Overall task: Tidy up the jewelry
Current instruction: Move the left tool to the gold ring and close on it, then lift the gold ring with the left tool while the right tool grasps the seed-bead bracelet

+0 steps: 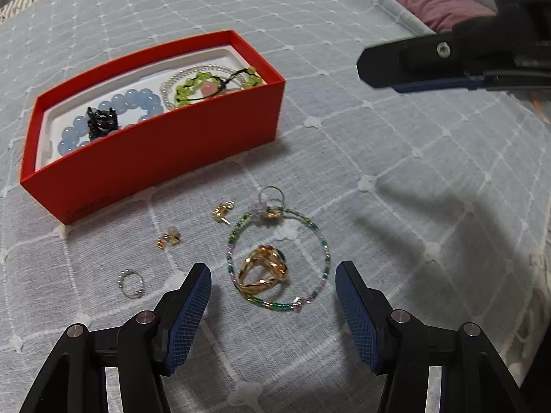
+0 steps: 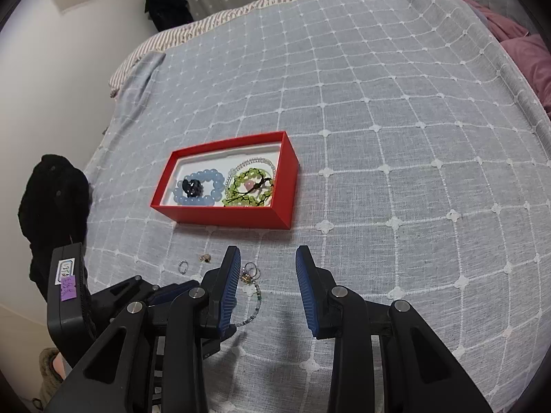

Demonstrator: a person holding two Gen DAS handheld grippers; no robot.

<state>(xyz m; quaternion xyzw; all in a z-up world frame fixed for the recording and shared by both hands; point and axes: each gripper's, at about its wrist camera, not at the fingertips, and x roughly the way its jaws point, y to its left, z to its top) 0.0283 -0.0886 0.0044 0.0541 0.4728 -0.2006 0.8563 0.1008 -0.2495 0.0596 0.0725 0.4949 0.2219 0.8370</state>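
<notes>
A red box point(image 1: 165, 144) point(image 2: 241, 211) lies on the bed and holds a blue bead bracelet point(image 1: 137, 101), a green bead bracelet point(image 1: 193, 86), a pearl strand and a black clip point(image 1: 100, 124). Loose on the cover lie a thin multicoloured bead bracelet point(image 1: 323, 244) with a gold ring point(image 1: 267, 268) inside it, two small gold earrings point(image 1: 222, 210) point(image 1: 168, 239) and a silver beaded ring point(image 1: 131, 284). My left gripper point(image 1: 273, 296) is open, low over the gold ring. My right gripper point(image 2: 267, 275) is open and empty, higher up; it shows in the left wrist view point(image 1: 430, 65) at the upper right.
The grey checked bedcover point(image 2: 378, 137) spreads wide on all sides. Pink bedding point(image 2: 527, 58) lies at the far right. Black clothing point(image 2: 55, 199) hangs at the bed's left edge, beside a white wall.
</notes>
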